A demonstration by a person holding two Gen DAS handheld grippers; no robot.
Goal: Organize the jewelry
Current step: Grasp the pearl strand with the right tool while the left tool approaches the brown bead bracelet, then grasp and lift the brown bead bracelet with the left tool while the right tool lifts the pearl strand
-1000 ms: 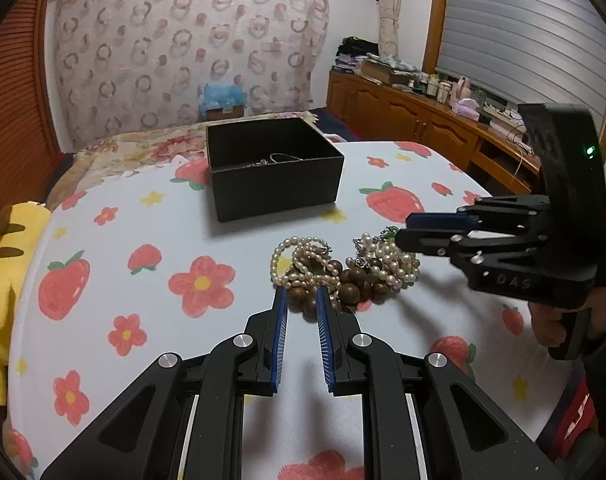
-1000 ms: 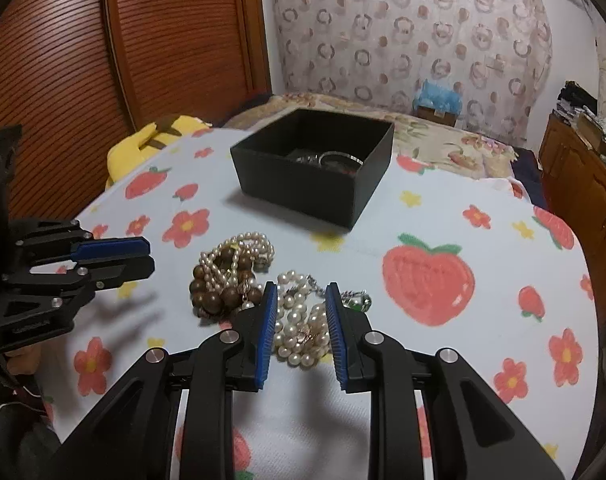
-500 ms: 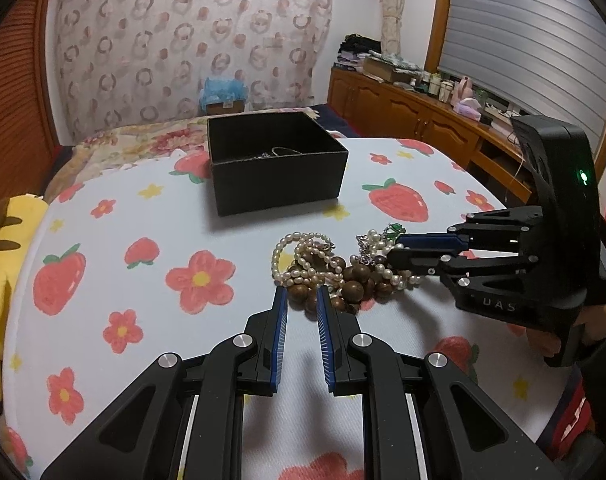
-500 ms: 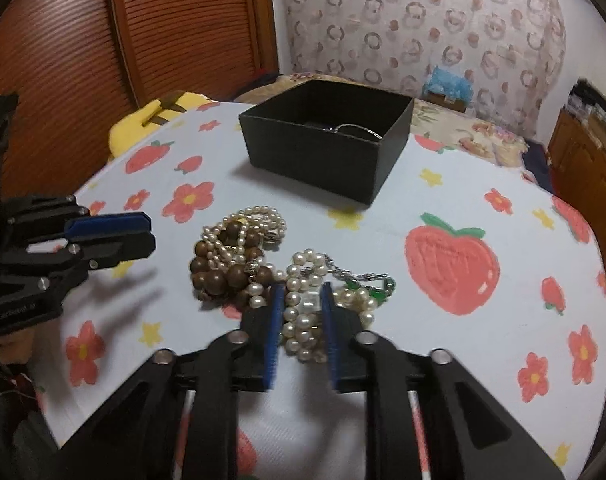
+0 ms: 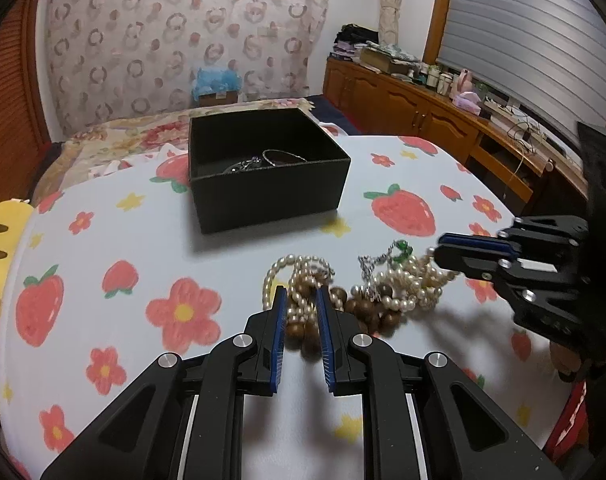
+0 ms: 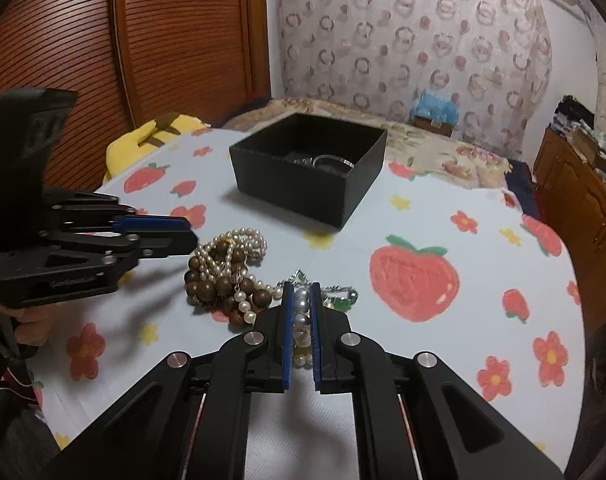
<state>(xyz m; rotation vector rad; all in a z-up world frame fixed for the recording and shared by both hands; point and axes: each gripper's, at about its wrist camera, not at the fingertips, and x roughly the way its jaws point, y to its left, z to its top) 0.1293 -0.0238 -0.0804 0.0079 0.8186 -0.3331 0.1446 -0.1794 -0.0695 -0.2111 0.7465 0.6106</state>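
Note:
A tangled heap of jewelry lies on the tablecloth: a pearl necklace point(image 6: 301, 316), a brown wooden bead bracelet point(image 5: 303, 320) and a silver chain with a green stone point(image 5: 399, 249). My right gripper point(image 6: 301, 292) is shut on the pearl necklace; it also shows in the left wrist view point(image 5: 439, 254). My left gripper point(image 5: 299, 300) is open, its fingers on either side of the wooden beads; it also shows in the right wrist view point(image 6: 183, 234). A black open box point(image 5: 271, 184) stands behind the heap with a silver bangle point(image 5: 283, 157) inside.
The round table has a white cloth point(image 5: 115, 236) with strawberries and flowers. A yellow plush cushion point(image 6: 151, 140) sits at the table's left edge. A wooden sideboard point(image 5: 443, 120) with clutter runs along the right wall.
My right gripper has moved forward into the heap and closed on the pearl necklace. My left gripper has moved forward so the wooden beads lie between its open fingers.

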